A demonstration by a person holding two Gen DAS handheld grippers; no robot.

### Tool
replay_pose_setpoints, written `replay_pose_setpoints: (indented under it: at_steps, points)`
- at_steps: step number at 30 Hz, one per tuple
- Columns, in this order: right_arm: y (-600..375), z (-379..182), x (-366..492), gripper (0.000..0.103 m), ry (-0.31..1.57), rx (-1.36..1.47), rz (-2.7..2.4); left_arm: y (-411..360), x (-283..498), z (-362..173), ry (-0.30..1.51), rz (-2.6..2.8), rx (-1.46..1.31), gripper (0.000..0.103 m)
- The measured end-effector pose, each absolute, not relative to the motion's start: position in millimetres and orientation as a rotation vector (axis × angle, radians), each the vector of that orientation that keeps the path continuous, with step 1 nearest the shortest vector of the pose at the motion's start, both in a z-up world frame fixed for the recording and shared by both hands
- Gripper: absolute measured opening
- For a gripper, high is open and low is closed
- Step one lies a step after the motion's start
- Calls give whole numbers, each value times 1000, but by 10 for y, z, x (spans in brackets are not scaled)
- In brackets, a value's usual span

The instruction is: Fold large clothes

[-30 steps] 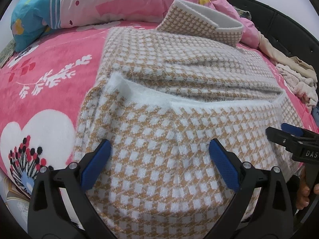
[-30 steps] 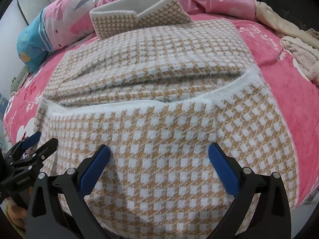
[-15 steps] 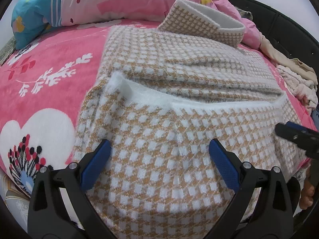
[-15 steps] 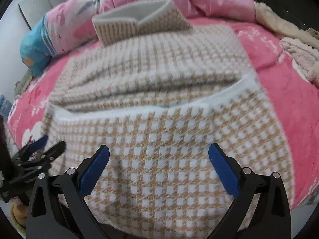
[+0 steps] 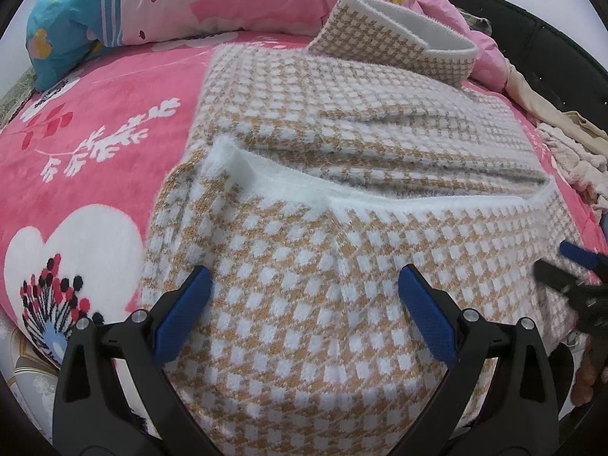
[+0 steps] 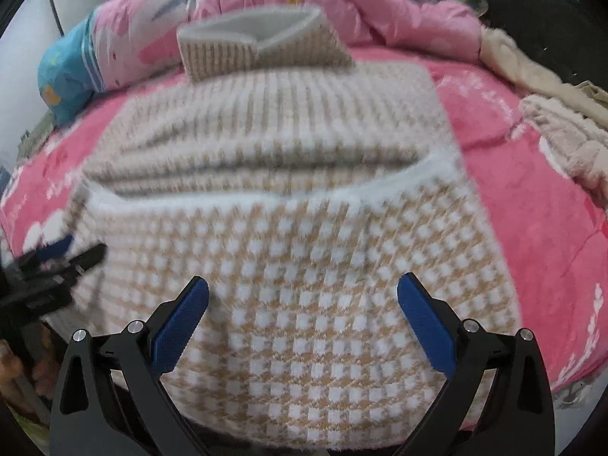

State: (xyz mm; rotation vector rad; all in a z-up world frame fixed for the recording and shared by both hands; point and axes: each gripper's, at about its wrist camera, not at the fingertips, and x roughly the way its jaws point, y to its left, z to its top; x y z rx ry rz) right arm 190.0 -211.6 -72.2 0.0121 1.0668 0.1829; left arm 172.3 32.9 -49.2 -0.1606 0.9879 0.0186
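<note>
A large tan-and-white houndstooth knit garment (image 5: 342, 144) lies spread on a pink bed, its near part folded up over itself with a fuzzy white edge (image 5: 288, 186) across the middle. It also shows, blurred, in the right wrist view (image 6: 304, 266). Its collar (image 5: 395, 49) stands up at the far end. My left gripper (image 5: 304, 311) is open and empty over the near left part of the garment. My right gripper (image 6: 304, 311) is open and empty over the near right part; its tips show at the right edge of the left wrist view (image 5: 570, 269).
The pink floral blanket (image 5: 87, 144) covers the bed. A pink and blue quilt (image 5: 159, 3) is bunched at the far end. Beige and cream clothes (image 5: 570, 144) lie at the far right by a black headboard (image 5: 551, 53). The bed edge is just below the grippers.
Both grippers have drawn back a little toward the near bed edge and stayed open. The right one is moving, so its view is blurred. The garment has not shifted.
</note>
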Motion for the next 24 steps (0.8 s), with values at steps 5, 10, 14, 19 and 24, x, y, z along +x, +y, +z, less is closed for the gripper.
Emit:
replay_pose_setpoints:
  at_steps: [5, 10, 14, 19, 24]
  points:
    - [-2211, -762, 1856, 97, 1058, 67, 208, 298, 1730, -496, 993, 30, -151, 95]
    - [-2235, -776, 1836, 97, 1058, 76, 222, 281, 1745, -500, 996, 41, -154, 95]
    - [-2243, -767, 1821, 97, 1056, 74, 226, 281, 1748, -504, 996, 43, -155, 95]
    - [-2234, -777, 1862, 97, 1055, 73, 227, 286, 1759, -505, 1001, 49, -162, 95]
    - [-2224, -776, 1854, 97, 1055, 76, 227, 276, 1752, -510, 992, 64, -162, 95]
